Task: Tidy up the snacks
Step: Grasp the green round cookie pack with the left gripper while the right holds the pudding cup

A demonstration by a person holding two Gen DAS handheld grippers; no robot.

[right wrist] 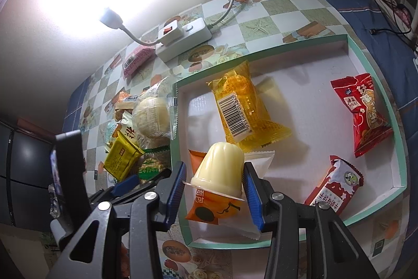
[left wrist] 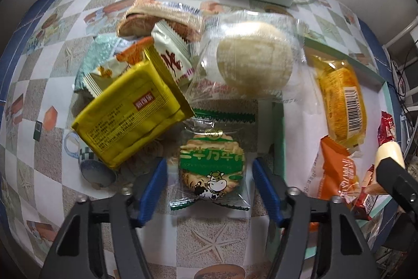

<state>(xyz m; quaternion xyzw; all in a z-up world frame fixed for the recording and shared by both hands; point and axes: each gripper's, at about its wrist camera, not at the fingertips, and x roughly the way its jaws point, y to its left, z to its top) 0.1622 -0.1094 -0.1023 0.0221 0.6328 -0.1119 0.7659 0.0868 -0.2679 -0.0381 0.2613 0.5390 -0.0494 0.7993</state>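
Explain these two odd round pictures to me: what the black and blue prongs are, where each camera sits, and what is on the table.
No robot here: a person carries a hand-held gripper in each hand, each with a fisheye camera looking along its blue fingers. The left camera shows the left hand-held gripper around a green cow-print cracker packet, its pads apparently not yet pressing it, beside a pile of snacks on a checked tablecloth. The right camera shows the right hand-held gripper clamped on a pale jelly cup above a green-rimmed tray already holding several packets.
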